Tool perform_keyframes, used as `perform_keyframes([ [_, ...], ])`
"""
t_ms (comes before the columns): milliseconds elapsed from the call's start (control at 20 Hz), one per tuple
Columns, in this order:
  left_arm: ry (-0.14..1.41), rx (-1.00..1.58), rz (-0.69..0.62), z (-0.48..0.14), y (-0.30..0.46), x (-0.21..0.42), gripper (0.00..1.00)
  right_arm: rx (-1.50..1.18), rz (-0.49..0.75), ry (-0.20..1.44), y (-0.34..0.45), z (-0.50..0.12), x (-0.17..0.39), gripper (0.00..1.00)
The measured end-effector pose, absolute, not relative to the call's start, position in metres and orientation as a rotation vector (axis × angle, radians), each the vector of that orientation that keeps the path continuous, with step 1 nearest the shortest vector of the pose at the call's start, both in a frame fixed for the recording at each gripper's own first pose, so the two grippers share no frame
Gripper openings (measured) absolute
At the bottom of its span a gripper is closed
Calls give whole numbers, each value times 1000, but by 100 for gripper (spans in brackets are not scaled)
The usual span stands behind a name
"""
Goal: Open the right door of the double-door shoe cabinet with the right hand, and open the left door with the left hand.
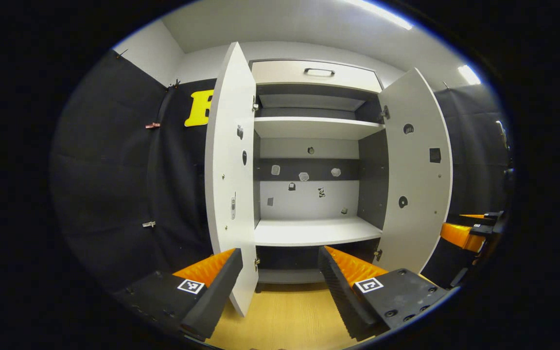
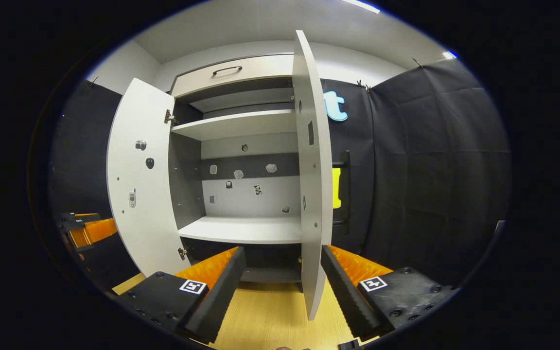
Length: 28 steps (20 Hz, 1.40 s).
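The shoe cabinet (image 1: 316,126) stands with both doors swung wide, its shelves bare. In the left gripper view the left door (image 1: 229,180) is edge-on just ahead, its lower edge reaching down between the fingers of my left gripper (image 1: 280,287), which is open and not touching it. The right door (image 1: 418,170) angles out to the right, with the other gripper (image 1: 474,228) beyond it. In the right gripper view the right door (image 2: 311,175) hangs edge-on between the spread fingers of my right gripper (image 2: 282,287), open. The left door (image 2: 139,180) stands wide at the left.
A drawer (image 1: 316,73) with a dark handle tops the cabinet. Small stickers dot the back panel (image 1: 304,177) and the door insides. Wooden floor (image 1: 285,316) lies below the grippers. Black cloth walls (image 2: 430,160) close in on both sides of the cabinet.
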<state>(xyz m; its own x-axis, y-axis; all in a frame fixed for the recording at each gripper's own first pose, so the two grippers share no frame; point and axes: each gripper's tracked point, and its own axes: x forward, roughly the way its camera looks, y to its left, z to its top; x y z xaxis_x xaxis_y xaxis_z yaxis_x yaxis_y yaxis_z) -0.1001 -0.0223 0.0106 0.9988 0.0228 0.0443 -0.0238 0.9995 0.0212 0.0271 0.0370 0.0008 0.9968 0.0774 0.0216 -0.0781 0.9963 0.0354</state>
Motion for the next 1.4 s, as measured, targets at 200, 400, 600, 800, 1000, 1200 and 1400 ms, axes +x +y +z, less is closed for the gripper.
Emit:
perform_keyframes([
  [200, -41, 7, 17, 8, -27, -103, 96, 9, 104, -7, 50, -6, 24, 98],
  [400, -37, -2, 29, 4, -22, -107, 96, 13, 123, 2, 59, -9, 23, 98],
  [600, -39, -5, 37, 3, -18, -109, 96, 16, 127, -4, 61, -6, 23, 98],
  [800, -39, 9, 37, 1, -17, -110, 96, 15, 122, -10, 60, -4, 25, 98],
  [1000, -33, 11, 29, -5, -18, -109, 96, 20, 112, -11, 57, -4, 26, 98],
  [1200, -21, 29, 36, -12, -15, -108, 96, 18, 107, 1, 57, -11, 28, 98],
  [1400, -21, 34, 30, -15, -17, -109, 96, 20, 102, 8, 57, -14, 29, 98],
])
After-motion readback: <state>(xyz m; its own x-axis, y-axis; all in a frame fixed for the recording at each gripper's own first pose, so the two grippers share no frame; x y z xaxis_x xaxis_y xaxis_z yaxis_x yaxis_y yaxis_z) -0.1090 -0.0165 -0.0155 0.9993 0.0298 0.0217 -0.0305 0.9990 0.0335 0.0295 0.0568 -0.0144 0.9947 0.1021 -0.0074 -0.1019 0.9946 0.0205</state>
